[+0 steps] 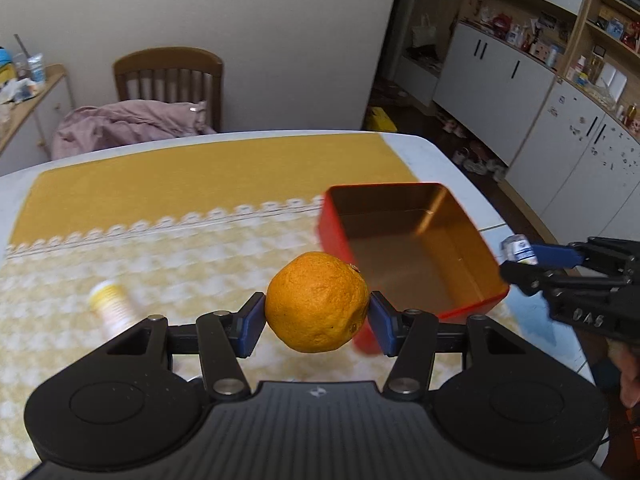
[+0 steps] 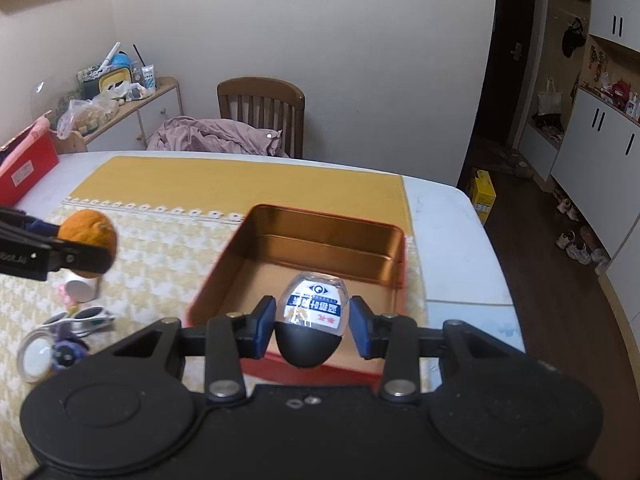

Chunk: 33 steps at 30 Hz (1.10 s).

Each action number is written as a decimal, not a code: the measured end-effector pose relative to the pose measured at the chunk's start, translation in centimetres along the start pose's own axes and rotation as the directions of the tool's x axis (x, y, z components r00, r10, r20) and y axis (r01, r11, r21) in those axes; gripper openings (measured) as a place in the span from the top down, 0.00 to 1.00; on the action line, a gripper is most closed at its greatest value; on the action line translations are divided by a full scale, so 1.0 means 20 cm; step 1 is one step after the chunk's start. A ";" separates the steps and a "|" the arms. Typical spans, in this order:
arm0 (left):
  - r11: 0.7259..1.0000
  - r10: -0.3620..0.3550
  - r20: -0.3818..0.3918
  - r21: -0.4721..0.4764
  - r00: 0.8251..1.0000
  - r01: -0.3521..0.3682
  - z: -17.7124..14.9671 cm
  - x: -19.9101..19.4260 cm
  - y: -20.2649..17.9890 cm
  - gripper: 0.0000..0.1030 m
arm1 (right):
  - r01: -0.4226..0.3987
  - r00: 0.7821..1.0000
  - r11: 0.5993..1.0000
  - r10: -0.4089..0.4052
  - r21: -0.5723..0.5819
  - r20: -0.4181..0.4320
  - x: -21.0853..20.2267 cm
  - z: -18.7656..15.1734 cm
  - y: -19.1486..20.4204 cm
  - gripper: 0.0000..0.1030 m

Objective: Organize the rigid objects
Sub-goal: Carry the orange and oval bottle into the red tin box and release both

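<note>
Bench: white top, rounded far-right corner, floor drops away just past its right edge. A yellow cloth with a lace border covers the middle; a white strip of bench stays bare to the right of it.

Red tin: open, rectangular, gold-lined, nothing lying inside. It sits toward the right side of the cloth, its right wall near the cloth's right edge.

Left gripper: blue pads pinching an orange from both sides, held in the air above the cloth, just left of the tin's near-left corner. Orange skin is dimpled, slightly wrinkled, stem scar on the upper right.

Right gripper: pinching a small egg-shaped bottle, clear upper half with a white-and-blue printed label, black lower half. It hangs over the tin's near wall, inside the tin's outline in the right wrist view. In the left wrist view this gripper comes in from the right, at the tin's near-right corner.

Left of the tin on the cloth: a white-and-yellow tube, blurred, lying on its side; sunglasses; a round white-faced item, type unclear. These are well apart from the tin.

Far edge: wooden chair with pink fabric heaped on it.
</note>
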<state>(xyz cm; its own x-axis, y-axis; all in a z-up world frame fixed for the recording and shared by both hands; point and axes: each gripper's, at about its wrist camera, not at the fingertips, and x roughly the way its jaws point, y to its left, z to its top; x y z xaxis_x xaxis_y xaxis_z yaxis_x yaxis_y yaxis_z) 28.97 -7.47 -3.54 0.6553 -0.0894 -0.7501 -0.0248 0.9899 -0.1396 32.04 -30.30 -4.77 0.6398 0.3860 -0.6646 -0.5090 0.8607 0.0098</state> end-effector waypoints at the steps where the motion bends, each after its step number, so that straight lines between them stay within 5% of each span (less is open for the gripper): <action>1: 1.000 0.000 -0.004 0.010 1.000 0.000 0.02 0.03 -0.04 0.47 | -0.001 1.000 1.000 0.001 -0.002 0.000 0.02 0.00 -0.02 0.62; 18: 0.999 0.017 -0.088 0.042 0.996 -0.013 0.32 0.66 -0.33 0.47 | -0.077 0.995 0.996 0.073 -0.046 -0.070 0.37 0.01 -0.16 0.62; 33: 0.998 0.008 -0.176 0.062 0.984 0.003 0.34 0.99 -0.39 0.47 | -0.126 0.980 0.985 0.104 -0.119 -0.172 0.59 -0.01 -0.13 0.63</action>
<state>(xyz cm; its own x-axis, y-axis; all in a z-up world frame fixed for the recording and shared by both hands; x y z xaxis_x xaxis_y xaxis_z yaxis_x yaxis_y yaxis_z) 47.15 -16.27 -12.89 0.5117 -0.0998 -0.8533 0.0242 0.9945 -0.1018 40.80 -28.08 -12.78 0.4745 0.4108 -0.7786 -0.6504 0.7596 0.0044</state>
